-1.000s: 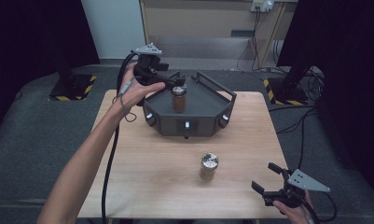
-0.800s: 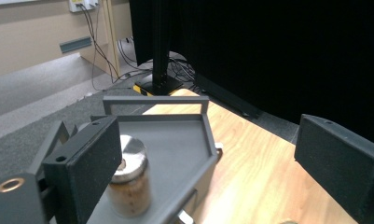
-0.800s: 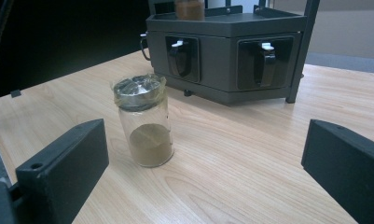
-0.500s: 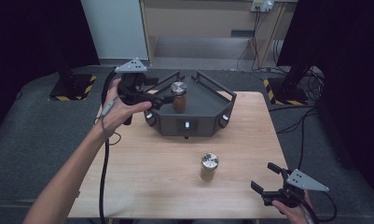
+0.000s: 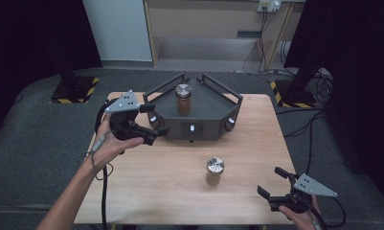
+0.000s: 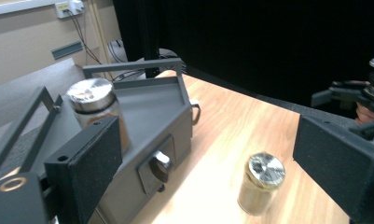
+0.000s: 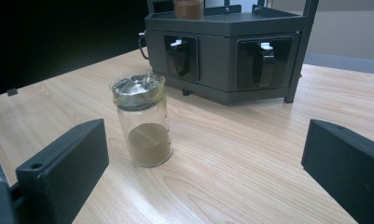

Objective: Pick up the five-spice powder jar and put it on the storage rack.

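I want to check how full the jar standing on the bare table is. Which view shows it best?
The right gripper view: the jar is close, sharp, powder visible through glass. The high view shows mostly its lid; the left gripper view blurs it.

Left claw [image 5: 153, 122] and right claw [image 5: 272, 183] both gape wide, holding nothing.

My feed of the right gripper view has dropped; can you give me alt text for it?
A small glass jar with a foil-covered lid and brown powder at its bottom stands upright on the wooden table, ahead of the open right hand-held gripper. Behind it sits a dark grey rack.
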Available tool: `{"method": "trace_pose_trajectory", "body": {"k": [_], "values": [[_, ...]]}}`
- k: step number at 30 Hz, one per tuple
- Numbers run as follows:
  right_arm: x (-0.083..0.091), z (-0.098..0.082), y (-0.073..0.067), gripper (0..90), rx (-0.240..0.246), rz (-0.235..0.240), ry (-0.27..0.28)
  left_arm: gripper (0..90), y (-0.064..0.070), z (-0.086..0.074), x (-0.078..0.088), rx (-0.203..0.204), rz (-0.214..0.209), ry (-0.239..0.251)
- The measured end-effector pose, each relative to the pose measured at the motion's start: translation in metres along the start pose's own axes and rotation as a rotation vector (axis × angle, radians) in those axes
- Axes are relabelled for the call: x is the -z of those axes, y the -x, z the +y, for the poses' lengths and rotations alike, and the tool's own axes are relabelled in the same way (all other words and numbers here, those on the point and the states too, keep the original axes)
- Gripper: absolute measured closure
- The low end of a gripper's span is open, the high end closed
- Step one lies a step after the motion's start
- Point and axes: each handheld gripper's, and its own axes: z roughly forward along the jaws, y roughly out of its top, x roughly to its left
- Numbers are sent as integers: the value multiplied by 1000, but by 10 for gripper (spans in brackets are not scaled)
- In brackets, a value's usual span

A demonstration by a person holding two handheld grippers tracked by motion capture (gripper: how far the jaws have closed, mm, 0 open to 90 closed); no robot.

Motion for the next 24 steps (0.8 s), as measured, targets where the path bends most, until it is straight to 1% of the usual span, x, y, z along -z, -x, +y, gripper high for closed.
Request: {"method": "trace_pose_trajectory", "body": {"k": [1, 2, 3, 4, 9, 12, 14, 15, 16, 18, 19, 20, 22, 24], "values": [[0, 0, 0, 10, 1, -1, 0, 74, 4, -7, 3, 1, -10, -1], [0, 0, 0, 10, 1, -1, 0, 73, 4, -7, 3, 1, -10, -1], [0, 0, 0, 10, 0, -1, 0, 72, 9, -14, 5, -1, -3, -8], [0, 0, 0, 10, 1, -1, -1, 69, 9, -14, 5, -1, -3, -8], [0, 0, 0, 10, 2, 0, -2, 68, 17, -35, 10, 28, -13, 6], [0, 0, 0, 10, 2, -1, -1, 66, 21, -47, 12, 39, -8, 8], [0, 0, 0, 10, 3, -1, -1, 63, 23, -58, 12, 40, -2, 16], [0, 0, 0, 10, 2, 0, -1, 63, 23, -71, 11, 44, -2, 29], [0, 0, 0, 10, 2, 0, -1, 63, 23, -71, 11, 44, -2, 29], [0, 0, 0, 10, 3, 0, 0, 59, 24, -81, 10, 52, 4, 26], [0, 0, 0, 10, 2, 0, -1, 59, 25, -94, 10, 64, 13, 37], [0, 0, 0, 10, 2, 0, -1, 59, 25, -94, 10, 64, 13, 37], [0, 0, 0, 10, 2, 1, 0, 59, 26, -106, 9, 74, 13, 33], [0, 0, 0, 10, 4, 1, -3, 59, 28, -112, 9, 59, 21, 14]]}}
